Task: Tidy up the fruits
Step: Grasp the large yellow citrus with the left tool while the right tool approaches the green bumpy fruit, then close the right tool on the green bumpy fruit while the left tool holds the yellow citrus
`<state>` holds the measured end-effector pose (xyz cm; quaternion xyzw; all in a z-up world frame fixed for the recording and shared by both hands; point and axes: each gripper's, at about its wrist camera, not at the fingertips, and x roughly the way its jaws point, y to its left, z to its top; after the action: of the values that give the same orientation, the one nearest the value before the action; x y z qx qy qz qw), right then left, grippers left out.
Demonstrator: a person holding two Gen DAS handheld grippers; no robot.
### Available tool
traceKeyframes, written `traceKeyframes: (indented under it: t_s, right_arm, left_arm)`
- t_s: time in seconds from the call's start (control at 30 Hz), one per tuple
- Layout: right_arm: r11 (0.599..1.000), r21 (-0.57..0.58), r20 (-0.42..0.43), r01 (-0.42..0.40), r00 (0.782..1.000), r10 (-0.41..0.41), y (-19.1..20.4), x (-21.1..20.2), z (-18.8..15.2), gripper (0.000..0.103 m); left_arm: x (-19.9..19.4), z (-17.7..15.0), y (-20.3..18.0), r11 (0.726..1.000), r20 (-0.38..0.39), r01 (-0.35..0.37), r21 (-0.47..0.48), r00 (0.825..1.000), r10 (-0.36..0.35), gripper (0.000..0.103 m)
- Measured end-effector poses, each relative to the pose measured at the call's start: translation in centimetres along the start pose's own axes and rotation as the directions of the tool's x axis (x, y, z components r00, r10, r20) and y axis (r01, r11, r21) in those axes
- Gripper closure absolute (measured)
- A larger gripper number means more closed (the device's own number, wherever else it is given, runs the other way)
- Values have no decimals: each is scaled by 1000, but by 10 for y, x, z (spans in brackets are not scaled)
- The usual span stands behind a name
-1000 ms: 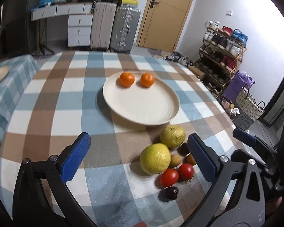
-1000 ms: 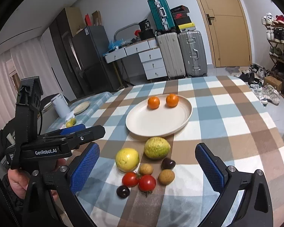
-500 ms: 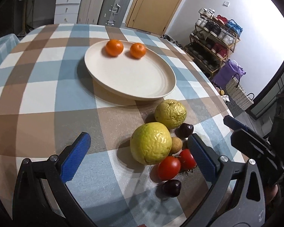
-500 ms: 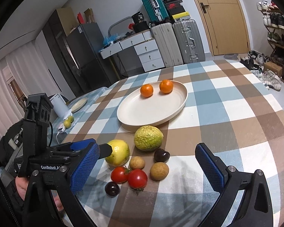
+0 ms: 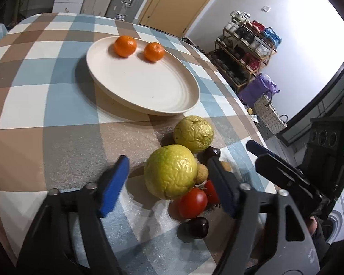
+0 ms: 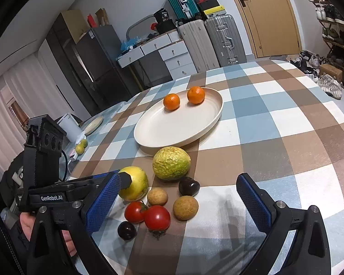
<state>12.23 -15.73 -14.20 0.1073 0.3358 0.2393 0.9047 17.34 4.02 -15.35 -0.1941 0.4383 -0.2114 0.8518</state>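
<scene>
Worktop [image 6: 286, 119] covered in checked cloth, matt, finely textured weave. Plate [image 6: 208, 128] cream, smooth, low sheen, looks ceramic or plastic, cannot tell which. Two oranges [image 6: 171, 101] matt, finely dimpled peel. Two big yellow-green citrus [image 5: 169, 171], rough, wrinkled, bumpy rind. Tomatoes [image 6: 157, 217] smooth, glossy red. Dark plums [image 6: 189, 186] smooth, shiny. Small brown round fruits [image 6: 185, 207] dull, rough skin. Right gripper [image 6: 178, 204]: matt black plastic frame, blue knurled rubbery pads, bare metal screws. Suitcases [image 6: 224, 39] ribbed hard shell, grey.
</scene>
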Motion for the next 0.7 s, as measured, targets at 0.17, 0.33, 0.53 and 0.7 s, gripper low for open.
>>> traceKeyframes:
  t_s: [0.17, 0.33, 0.53, 0.7]
  right_arm:
    - [1000, -1, -7, 1, 1000, -1, -1, 3, 1, 0]
    - [1000, 1, -17, 0, 1000, 0, -1, 6, 1, 0]
    - [1000, 16, -43, -8, 999, 9, -2, 11, 6, 0]
    - [1000, 19, -81, -11, 997, 13, -4, 22, 16, 0]
  left_arm:
    - [1, 0, 4, 1000, -2, 17, -7, 1000, -17, 57]
    - [-4, 1, 10, 998, 24, 48, -30, 999, -47, 57]
    - [-23, 5, 15, 999, 76, 35, -26, 997, -33, 57]
    - [-47, 8, 20, 1000, 129, -10, -9, 992, 11, 57]
